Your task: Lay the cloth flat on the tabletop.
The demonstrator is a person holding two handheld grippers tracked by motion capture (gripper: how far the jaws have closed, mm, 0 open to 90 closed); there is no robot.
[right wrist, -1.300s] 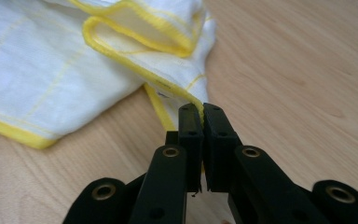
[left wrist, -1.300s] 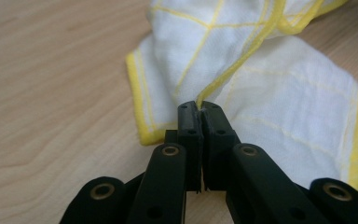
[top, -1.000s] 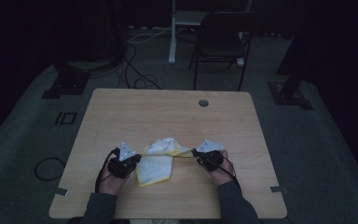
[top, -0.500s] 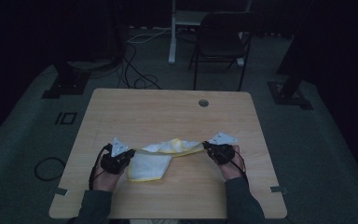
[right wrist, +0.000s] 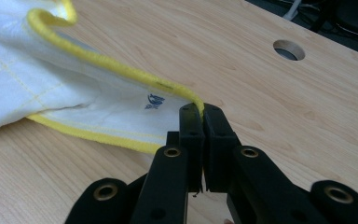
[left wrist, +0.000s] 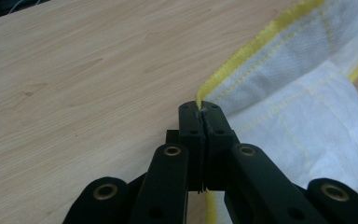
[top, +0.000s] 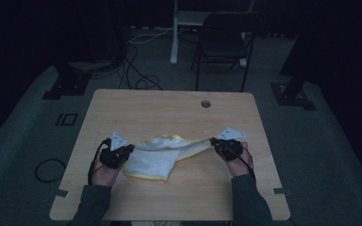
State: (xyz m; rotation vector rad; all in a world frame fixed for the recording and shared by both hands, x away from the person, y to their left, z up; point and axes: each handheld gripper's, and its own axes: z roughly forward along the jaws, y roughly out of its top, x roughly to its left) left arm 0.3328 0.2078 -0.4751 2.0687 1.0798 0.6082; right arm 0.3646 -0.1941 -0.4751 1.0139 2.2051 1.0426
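Over table (top: 136, 106) — hand-held grippers apart, pinching cloth (top: 158, 157).

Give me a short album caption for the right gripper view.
Right gripper, fingers shut on the yellow-edged corner of a white cloth above a wooden table.

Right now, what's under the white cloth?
The wooden table lies under the cloth, whose corners both grippers' jaws pinch. Whatever its sagging middle covers cannot be seen.

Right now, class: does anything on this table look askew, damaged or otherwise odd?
Nothing looks damaged or spilled. The white cloth with yellow edging is bunched and sagging rather than flat, but only because the left gripper and right gripper each pinch a corner above the table.
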